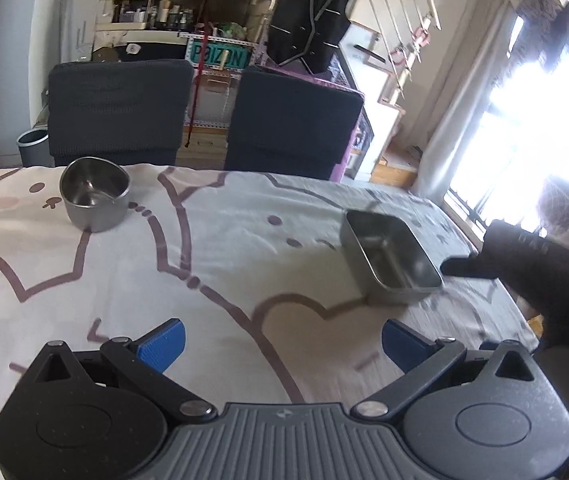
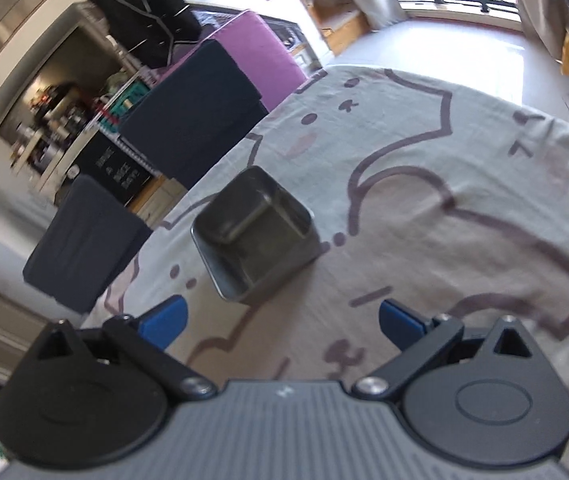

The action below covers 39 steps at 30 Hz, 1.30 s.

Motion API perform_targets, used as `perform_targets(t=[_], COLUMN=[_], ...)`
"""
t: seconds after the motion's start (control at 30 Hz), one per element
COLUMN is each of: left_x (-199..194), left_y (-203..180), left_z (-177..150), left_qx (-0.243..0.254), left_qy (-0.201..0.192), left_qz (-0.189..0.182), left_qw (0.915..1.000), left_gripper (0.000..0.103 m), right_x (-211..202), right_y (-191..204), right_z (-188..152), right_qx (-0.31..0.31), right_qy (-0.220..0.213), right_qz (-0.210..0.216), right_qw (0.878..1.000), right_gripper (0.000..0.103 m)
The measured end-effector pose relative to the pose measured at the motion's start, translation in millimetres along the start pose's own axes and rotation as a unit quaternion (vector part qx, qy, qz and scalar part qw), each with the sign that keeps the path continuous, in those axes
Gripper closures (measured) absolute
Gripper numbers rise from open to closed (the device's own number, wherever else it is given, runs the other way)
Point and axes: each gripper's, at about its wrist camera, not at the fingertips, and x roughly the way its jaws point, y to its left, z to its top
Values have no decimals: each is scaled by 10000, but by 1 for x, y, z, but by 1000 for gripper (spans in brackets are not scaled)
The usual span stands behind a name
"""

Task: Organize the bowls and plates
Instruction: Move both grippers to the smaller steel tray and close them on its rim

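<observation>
Left gripper (image 1: 282, 342) is held w/ jaws spread, nothing between. Right gripper (image 2: 282, 326) likewise spread, empty, just short of the steel tray (image 2: 254, 236). Round bowl (image 1: 94, 194) is seen well apart, far-left on the tablecloth (image 1: 220, 264).

One round bowl (image 1: 94, 194), one rectangular tray (image 1: 390, 256), two chairs (image 1: 118, 110)

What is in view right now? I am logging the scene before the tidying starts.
round bowl: 1, steel, far left on the tablecloth
rectangular tray: 1, steel, right side of the tablecloth, empty
tablecloth: 1, pale with cat drawings, over the table
chairs: 2, dark, behind the table
bin: 1, grey, on the floor, left
left gripper: 1, blue pads, open
right gripper: 1, blue pads, open, facing the tray
</observation>
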Motion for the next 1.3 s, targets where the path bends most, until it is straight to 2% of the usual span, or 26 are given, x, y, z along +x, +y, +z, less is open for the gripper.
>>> perform_targets(t=[0.13,0.3,0.4,0.5,0.57,0.8,0.9,0.93,1.0,1.07,1.3], left_x=[11,26,34,41,44,47,46,45,44,43,42], left_y=[10,14,13,13,14,27,31,32,32,32,29], left_z=[16,33,38,38,36,33,33,33,33,34,34], left_qx=[-82,-167,-162,-108,-72,-250,-286,-288,-281,-285,-296], left_qy=[-129,-284,-297,-239,-173,-141,-132,-136,-138,-169,-196], left_qz=[9,-37,-75,-75,-54,98,146,152,130,100,-36], left_qw=[9999,9995,9994,9996,9998,9995,9994,9994,9994,9994,9994], left_gripper=[0,0,0,0,0,0,0,0,0,0,1], right_x=[20,42,56,69,76,83,83,83,81,80,71], right_y=[9,1,-6,-7,-3,16,24,25,28,31,33], right_z=[1,3,4,3,2,-3,-1,0,2,4,4], right_qx=[149,499,812,902,796,524,161,10,-261,-551,-1404], right_qy=[-63,-45,-34,117,185,192,251,287,356,474,1147], right_qz=[-200,-313,-193,-61,-32,-212,-125,-91,-66,53,462], right_qw=[9997,9983,9965,9958,9967,9982,9995,9995,9990,9973,9823], right_gripper=[0,0,6,18,27,40,61,71,77,88,92])
